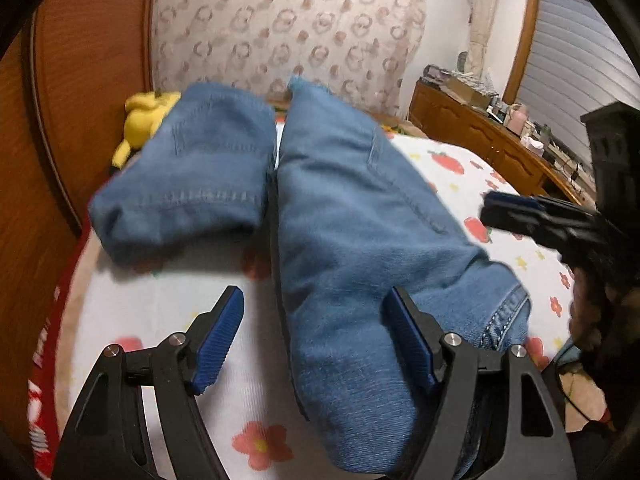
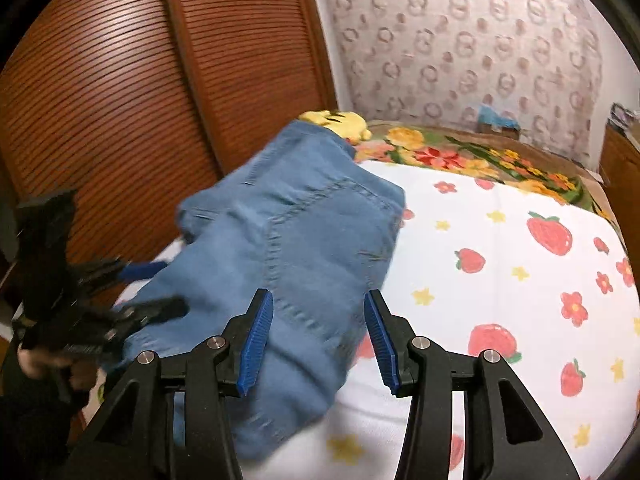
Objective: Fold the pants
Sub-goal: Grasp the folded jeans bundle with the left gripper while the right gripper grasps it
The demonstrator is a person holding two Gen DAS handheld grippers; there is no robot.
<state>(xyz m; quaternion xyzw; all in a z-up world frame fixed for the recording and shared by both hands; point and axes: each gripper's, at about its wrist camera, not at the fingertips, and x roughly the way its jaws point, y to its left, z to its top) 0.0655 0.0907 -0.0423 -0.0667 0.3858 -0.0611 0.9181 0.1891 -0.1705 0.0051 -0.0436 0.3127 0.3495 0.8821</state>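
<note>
Blue denim pants [image 1: 352, 216] lie on the white strawberry-print bed sheet [image 1: 256, 364], with one folded-over part [image 1: 192, 176] at the left and a longer part running toward the camera. My left gripper [image 1: 316, 340] stands open low over the near end, its right finger over the denim and its left finger over bare sheet. In the right wrist view the pants [image 2: 296, 248] form a folded heap. My right gripper [image 2: 319, 344] is open above their near edge, pads not pressing. The left gripper [image 2: 160, 288] shows at the heap's left side, and the right gripper [image 1: 496, 210] at the right.
A yellow plush toy [image 2: 340, 120] lies behind the pants by the patterned headboard cover [image 2: 460, 48]. Brown louvred wardrobe doors [image 2: 120, 100] run along the left side of the bed. A floral blanket [image 2: 460, 156] lies at the head. A cluttered wooden dresser [image 1: 480, 128] stands at the right.
</note>
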